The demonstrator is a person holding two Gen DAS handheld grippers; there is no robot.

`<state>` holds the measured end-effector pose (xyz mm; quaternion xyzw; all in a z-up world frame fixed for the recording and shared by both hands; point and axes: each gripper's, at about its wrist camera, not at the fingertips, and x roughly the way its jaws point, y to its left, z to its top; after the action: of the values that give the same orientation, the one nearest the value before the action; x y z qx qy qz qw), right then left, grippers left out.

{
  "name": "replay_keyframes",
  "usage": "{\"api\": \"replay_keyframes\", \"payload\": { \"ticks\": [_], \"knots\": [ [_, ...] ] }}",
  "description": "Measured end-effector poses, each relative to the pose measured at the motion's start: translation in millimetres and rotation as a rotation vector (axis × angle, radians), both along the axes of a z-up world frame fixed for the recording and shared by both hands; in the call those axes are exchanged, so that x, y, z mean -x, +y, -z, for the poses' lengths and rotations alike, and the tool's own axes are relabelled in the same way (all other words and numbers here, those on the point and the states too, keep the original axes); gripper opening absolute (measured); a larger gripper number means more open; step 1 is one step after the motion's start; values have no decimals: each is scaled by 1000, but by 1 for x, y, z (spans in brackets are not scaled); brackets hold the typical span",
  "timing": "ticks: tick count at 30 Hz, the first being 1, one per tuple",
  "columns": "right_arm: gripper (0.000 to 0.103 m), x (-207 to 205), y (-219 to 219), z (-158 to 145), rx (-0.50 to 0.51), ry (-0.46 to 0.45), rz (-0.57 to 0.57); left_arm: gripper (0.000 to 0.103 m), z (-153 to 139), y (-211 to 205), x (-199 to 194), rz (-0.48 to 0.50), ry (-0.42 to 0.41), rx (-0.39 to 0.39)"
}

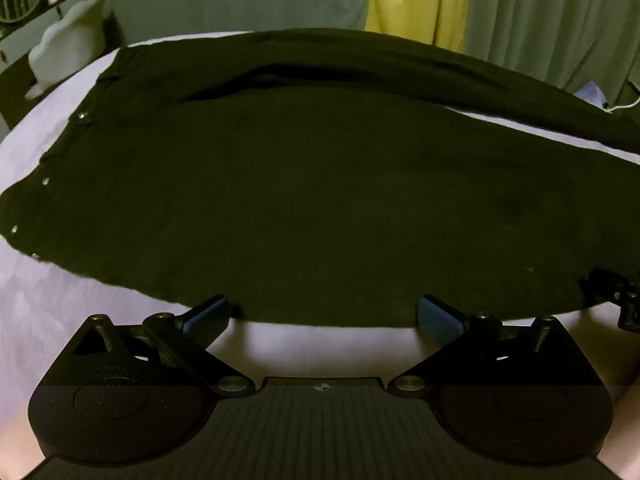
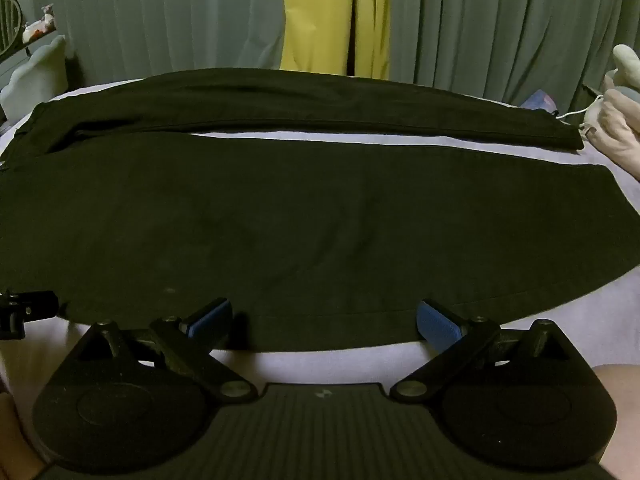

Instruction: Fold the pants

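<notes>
While both tools hover spread wide, grasping nothing, at the near edge | left gripper (image 1: 322,312) by the waist end, right gripper (image 2: 324,316) toward the hems, likely placed to lift one leg over | black pants (image 2: 280,216) flat on lilac bed (image 2: 320,364), legs apart | containers: none visible | curtains (image 2: 480,20) behind.

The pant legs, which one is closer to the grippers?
The wide near leg, whose edge lies by both open grippers, the left gripper and right gripper. The far leg lies beyond a pale strip of bed.
</notes>
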<state>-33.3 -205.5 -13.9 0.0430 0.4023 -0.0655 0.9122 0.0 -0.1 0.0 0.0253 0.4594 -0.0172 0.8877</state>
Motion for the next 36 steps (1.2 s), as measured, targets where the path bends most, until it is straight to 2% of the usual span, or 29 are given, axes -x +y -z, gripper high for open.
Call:
{"api": "replay_keyframes", "payload": {
  "ticks": [36],
  "knots": [
    [99,1,-2,-1,-4,-1,6,103,2,4,-3,-6,5,1]
  ]
}}
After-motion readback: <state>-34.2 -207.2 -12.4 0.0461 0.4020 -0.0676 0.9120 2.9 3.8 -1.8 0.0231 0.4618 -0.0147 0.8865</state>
